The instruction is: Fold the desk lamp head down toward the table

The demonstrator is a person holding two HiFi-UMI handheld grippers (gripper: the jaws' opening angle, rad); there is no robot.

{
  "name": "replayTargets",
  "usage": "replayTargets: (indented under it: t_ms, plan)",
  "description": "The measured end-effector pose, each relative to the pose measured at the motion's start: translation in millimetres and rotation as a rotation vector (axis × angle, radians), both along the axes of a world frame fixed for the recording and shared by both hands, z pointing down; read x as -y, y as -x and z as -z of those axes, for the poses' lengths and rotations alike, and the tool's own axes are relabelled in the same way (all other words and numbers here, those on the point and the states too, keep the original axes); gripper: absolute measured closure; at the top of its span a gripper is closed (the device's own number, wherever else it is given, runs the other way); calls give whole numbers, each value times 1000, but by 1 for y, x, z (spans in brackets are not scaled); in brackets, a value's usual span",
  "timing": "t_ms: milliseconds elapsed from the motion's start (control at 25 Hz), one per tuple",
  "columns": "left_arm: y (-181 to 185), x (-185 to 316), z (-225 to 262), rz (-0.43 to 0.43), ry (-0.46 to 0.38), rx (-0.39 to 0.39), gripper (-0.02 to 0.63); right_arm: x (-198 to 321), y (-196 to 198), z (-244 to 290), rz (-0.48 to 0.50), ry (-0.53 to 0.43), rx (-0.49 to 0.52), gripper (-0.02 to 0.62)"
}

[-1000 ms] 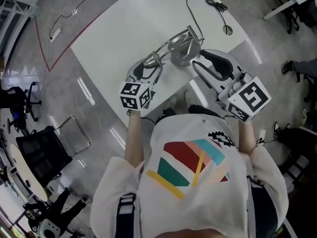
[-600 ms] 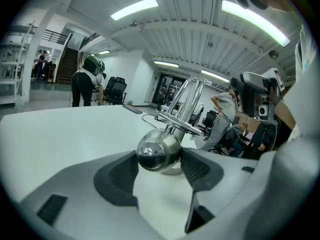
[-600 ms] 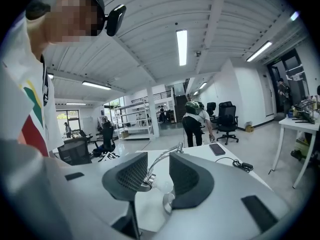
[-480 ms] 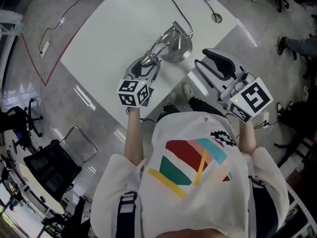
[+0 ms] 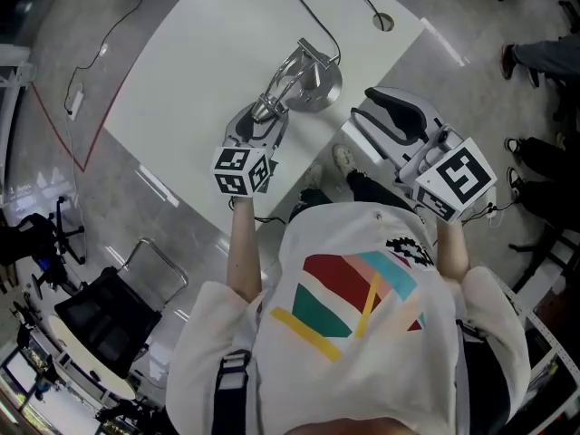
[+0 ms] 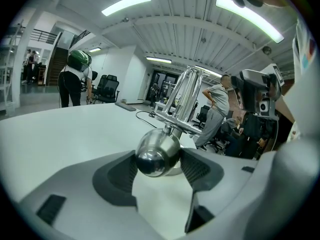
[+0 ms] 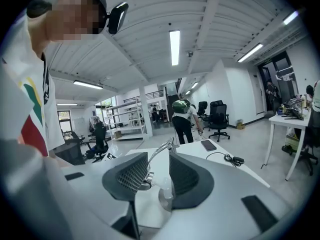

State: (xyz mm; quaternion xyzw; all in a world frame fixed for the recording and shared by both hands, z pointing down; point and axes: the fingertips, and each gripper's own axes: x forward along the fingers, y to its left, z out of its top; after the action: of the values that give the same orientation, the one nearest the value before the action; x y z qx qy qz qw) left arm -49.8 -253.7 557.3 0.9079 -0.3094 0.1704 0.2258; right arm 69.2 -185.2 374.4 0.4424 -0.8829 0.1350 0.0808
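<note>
The worktop's (image 5: 181, 71) left half lies bare, open for a pass. Near the front edge the lamp (image 5: 304, 75) blocks the way, its cable (image 5: 313, 18) trailing toward the far edge.

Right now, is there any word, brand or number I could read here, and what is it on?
No readable text anywhere.
Left cube and right cube: black-and-white square patterns, not letters.
Shirt: coloured stripes, small black emblem, no words.
Desk lamp: bare metal, no label visible.
</note>
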Motion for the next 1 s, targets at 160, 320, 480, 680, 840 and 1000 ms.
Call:
replayTargets:
  t_ms: [160,320,480,680,840,1000]
  plan:
    - [2,-3,3,41,-22,-4,302,0,7,6,20,-13,18,460]
    - [2,-5,3,87,-49,-2,302,1,12,11,46,-30,34,460]
    - [8,-9,5,95,-56,-29,302,1,19,15,73,-37,41,460]
    - [42,-20,13,213,-100,-41,302,1,22,19,87,-49,59,460]
    - [64,-15,58,290,-178,-67,304,5,25,27,84,-75,76,460]
    - [60,-5,128,287,-328,-79,372,13,28,42,81,-127,101,460]
